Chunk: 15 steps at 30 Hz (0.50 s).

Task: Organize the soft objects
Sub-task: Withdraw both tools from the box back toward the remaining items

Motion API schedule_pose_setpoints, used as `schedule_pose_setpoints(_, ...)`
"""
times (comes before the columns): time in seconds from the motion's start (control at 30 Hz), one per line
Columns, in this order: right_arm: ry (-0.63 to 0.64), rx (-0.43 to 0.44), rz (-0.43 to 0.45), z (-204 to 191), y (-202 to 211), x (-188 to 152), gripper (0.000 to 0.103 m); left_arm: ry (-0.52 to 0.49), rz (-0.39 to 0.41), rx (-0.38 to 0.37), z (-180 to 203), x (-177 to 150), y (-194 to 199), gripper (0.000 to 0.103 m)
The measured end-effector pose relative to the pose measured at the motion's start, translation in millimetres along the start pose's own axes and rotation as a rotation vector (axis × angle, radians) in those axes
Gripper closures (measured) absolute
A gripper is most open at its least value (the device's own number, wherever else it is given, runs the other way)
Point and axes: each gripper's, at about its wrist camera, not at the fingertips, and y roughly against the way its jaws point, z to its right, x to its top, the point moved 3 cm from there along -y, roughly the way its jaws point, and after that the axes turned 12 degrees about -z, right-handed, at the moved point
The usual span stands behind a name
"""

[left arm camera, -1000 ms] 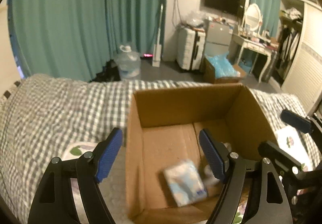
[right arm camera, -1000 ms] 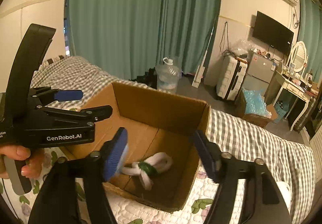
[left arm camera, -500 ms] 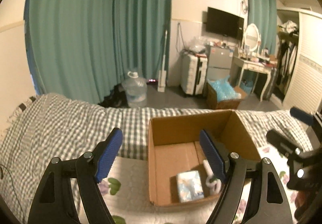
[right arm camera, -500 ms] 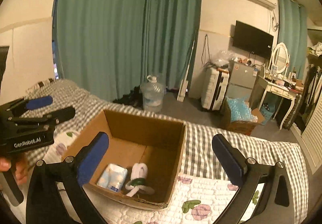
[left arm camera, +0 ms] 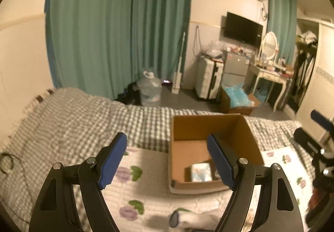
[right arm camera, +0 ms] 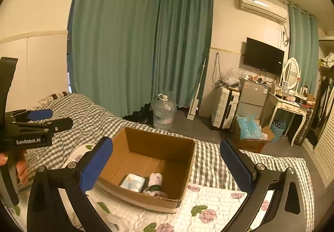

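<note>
Box: open cardboard, middle of the bed.
Inside: I see a tissue pack beside a knotted white cloth, near the front wall.
Handling: I'd judge both light, squashy; pinch mid-body.
Left tongs: open, empty.
Right tongs: just spread wide, empty.

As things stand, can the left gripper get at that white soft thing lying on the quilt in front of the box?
Probably yes. The left gripper is open and empty, and the white soft item lies uncovered on the floral quilt, nearer than the cardboard box. It would have to dip downward.
</note>
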Motion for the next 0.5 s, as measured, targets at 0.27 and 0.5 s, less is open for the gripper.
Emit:
schedule_pose_setpoints(0.27,-0.003,0.028,0.037,-7,32,4,0.0,-0.025,0.055,0.008,8,-9,32,0.014)
schedule_pose_setpoints(0.5,0.002,0.047,0.054,-9,55,-2,0.0,-0.011,0.049,-0.023,13,-27,42,0.007)
